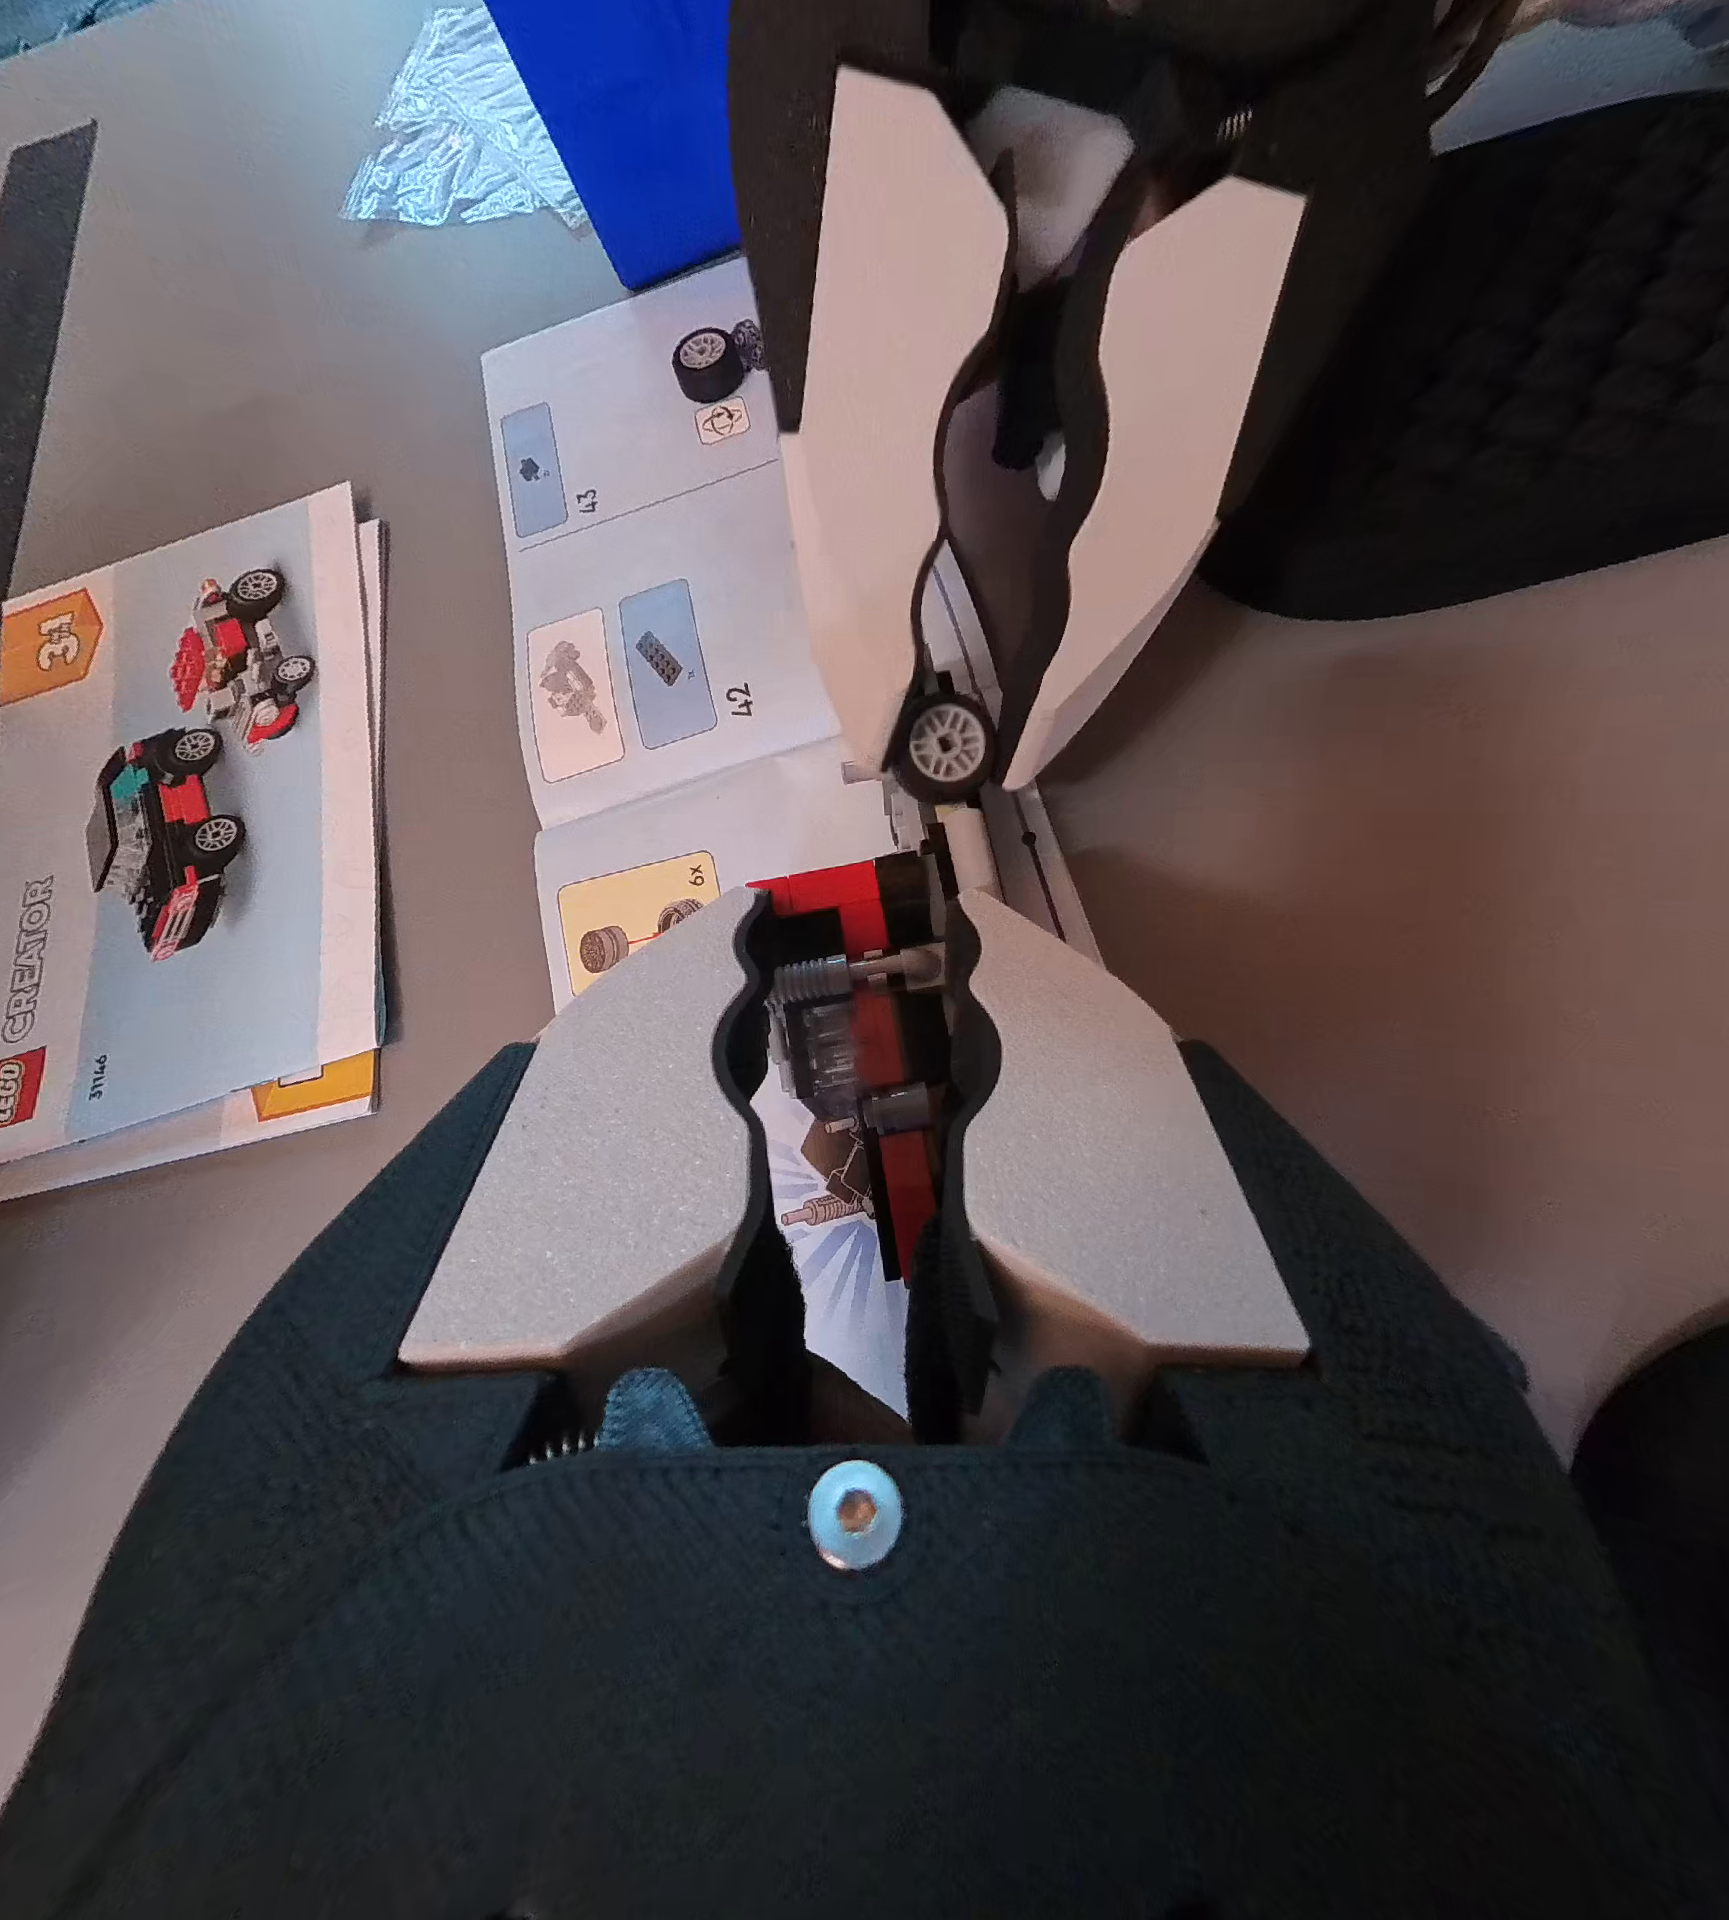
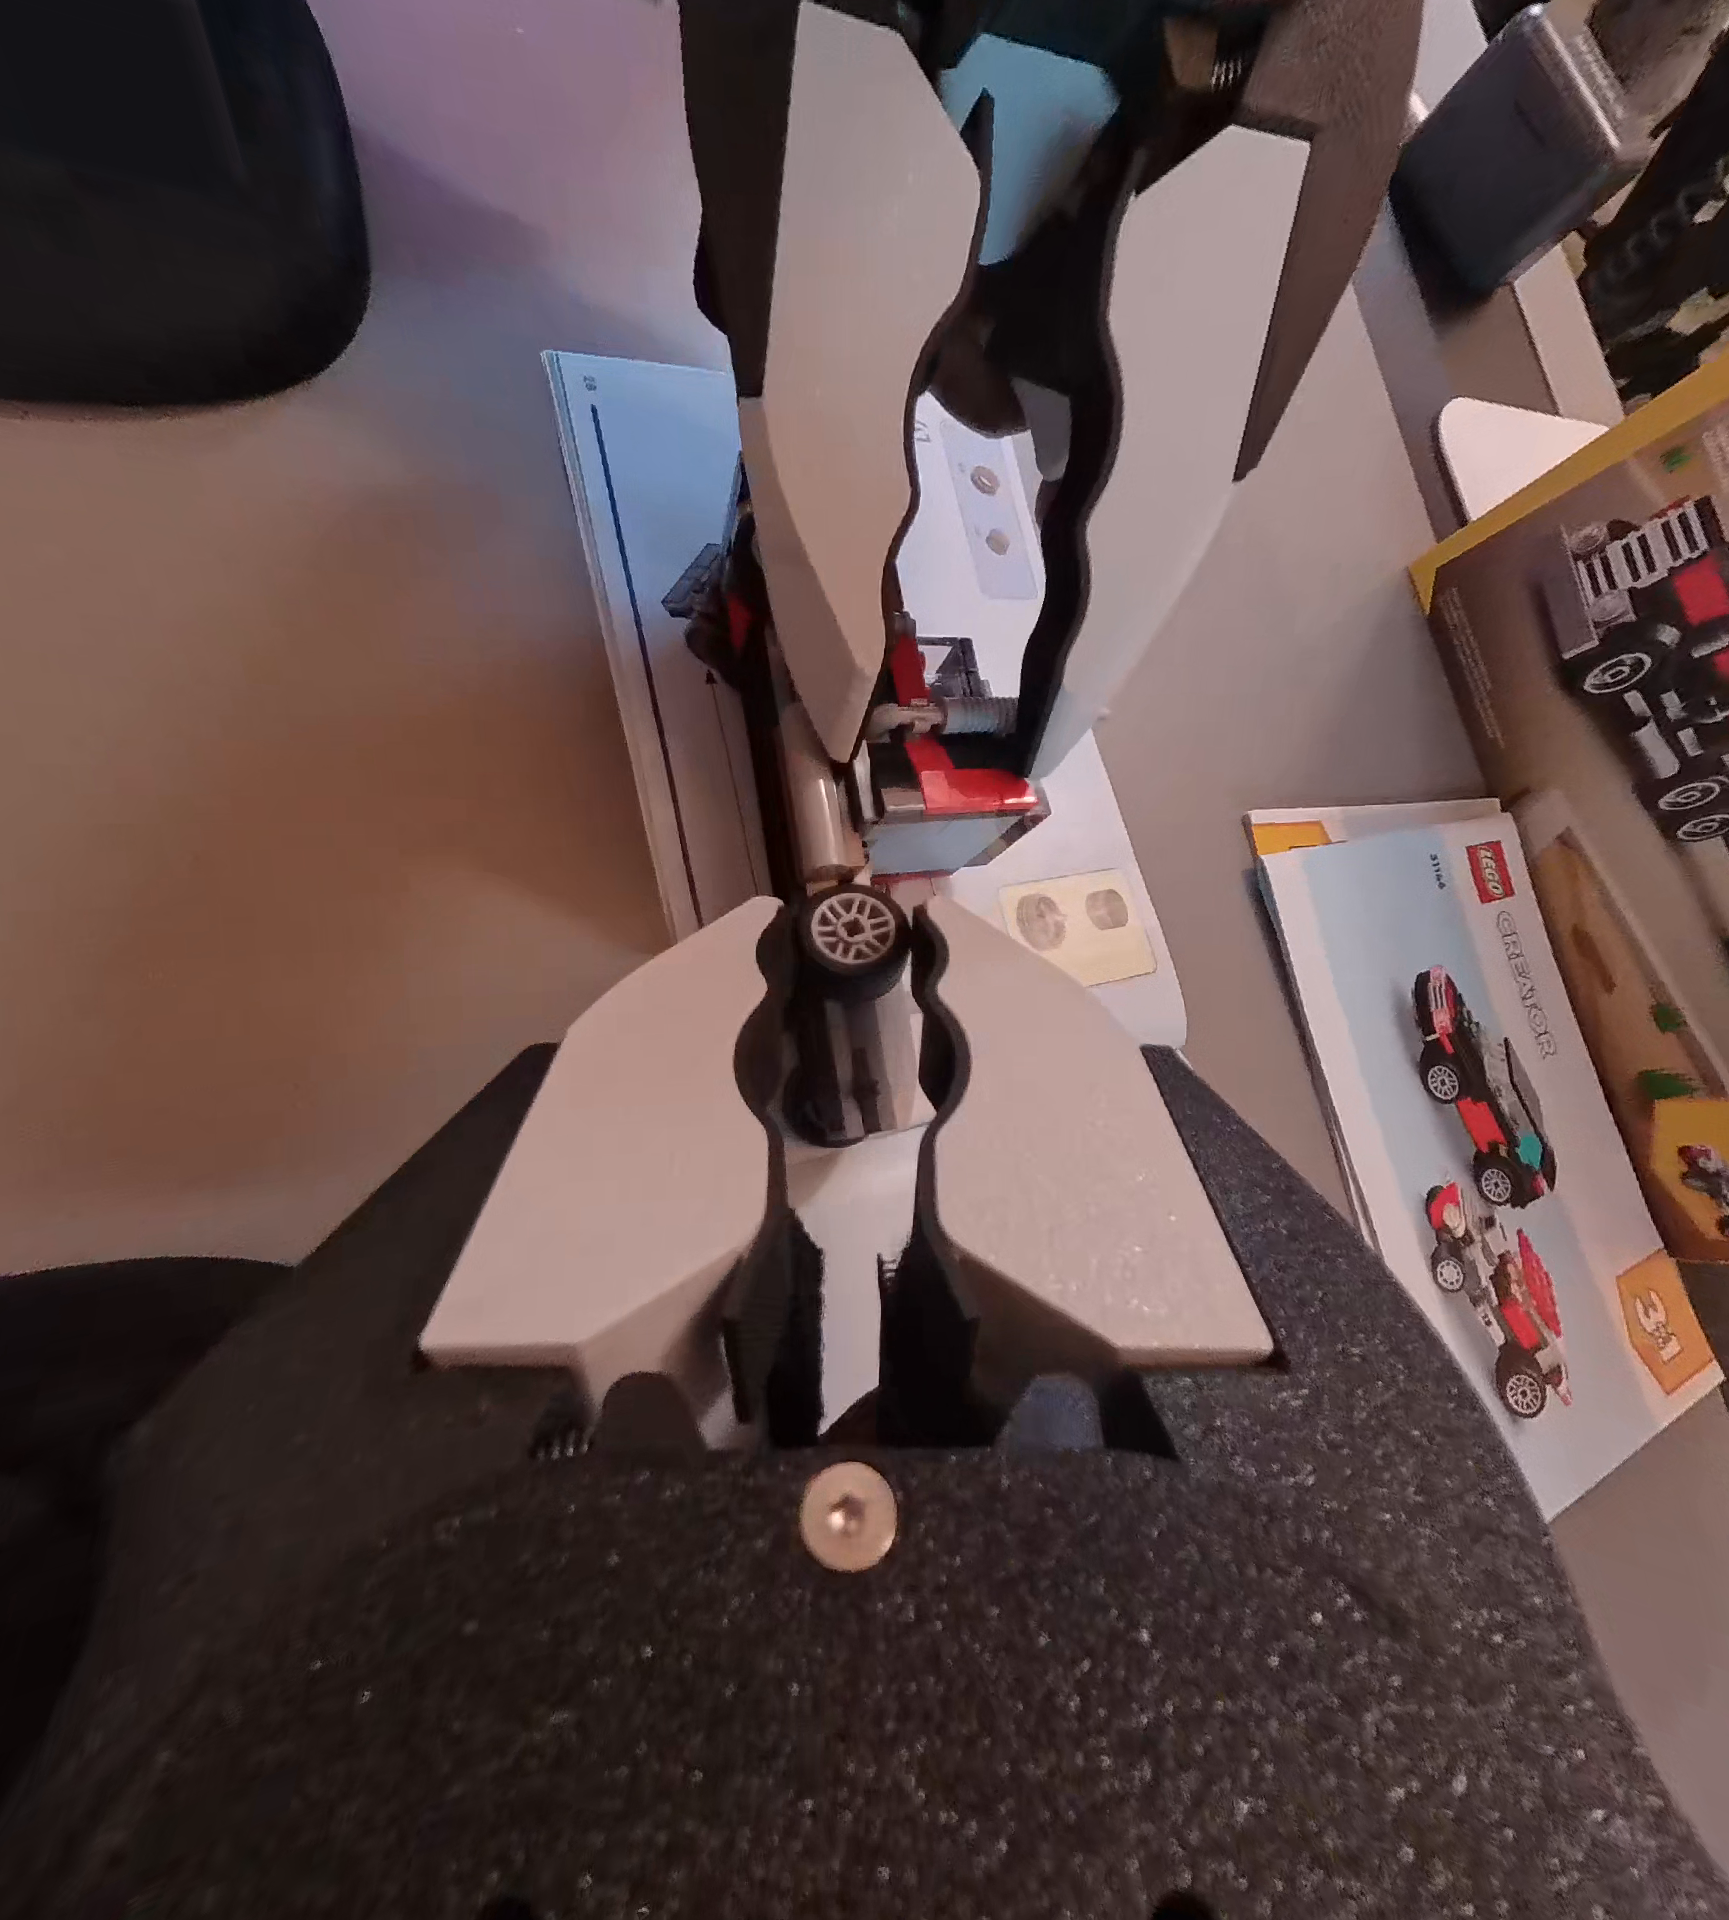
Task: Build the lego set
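— Now, left gripper?
— Low centre of the left wrist view; fingers pinching the red and black lego truck body, with grey pipes and a clear part facing up. Held above the open instruction booklet, which lies on the bench.

— And the right gripper?
— Low centre of the right wrist view; fingers closed on a small black wheel with a grey spoked hub, just beside the end of the truck body. Cannot tell whether touching it yet.

— Seen from the other side?
— Same wheel at the tips of the right gripper, reaching down from the top centre of the left wrist view. Left gripper likewise hanging from the top of the right wrist view.

— Around them?
— Closed booklets stacked at the left of the left wrist view, a blue box and crumpled clear bag at upper centre, another wheel lying on the open page. Lego carton at the right edge of the right wrist view, above the closed booklets.
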Motion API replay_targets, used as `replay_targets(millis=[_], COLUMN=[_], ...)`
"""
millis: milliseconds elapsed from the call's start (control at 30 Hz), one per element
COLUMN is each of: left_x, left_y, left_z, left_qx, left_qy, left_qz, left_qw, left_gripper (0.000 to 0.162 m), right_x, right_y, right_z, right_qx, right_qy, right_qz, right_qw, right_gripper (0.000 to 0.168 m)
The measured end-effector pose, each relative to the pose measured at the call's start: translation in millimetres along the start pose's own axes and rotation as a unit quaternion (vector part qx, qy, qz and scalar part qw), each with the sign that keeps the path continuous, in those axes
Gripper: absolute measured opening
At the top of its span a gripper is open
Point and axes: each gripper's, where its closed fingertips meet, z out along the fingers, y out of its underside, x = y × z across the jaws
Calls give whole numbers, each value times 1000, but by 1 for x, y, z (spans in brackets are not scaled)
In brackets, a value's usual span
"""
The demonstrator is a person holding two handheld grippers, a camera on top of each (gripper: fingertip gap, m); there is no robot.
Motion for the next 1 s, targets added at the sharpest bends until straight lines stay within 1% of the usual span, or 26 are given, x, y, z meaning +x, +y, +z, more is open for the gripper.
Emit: replay_targets(millis=[167, 267, 467, 800, 1000], left_x=[0, 0, -1, -1, -3], left_y=[0, 0, 0, 0, 0], left_z=[0, 0, 0, 1, 1], left_qx=[0, 2, 10, 11, 3], left_qy=[0, 0, 2, 3, -4], left_qz=[0, -2, -9, -11, -14], left_qw=[1000, 1000, 1000, 1000, 1000], left_gripper=[32, 32, 32, 32, 33], right_x=[1, 1, 1, 1, 3], right_y=[3, 0, 0, 6, 3], right_z=[-4, -1, 1, -3, -2], right_qx=[15, 36, 42, 90, 72], right_qy=[7, 0, -32, -33, -34], right_qz=[13, 33, 53, 109, 98], right_qw=[1000, 999, 997, 989, 992], right_gripper=[22, 22, 22, 22, 22])
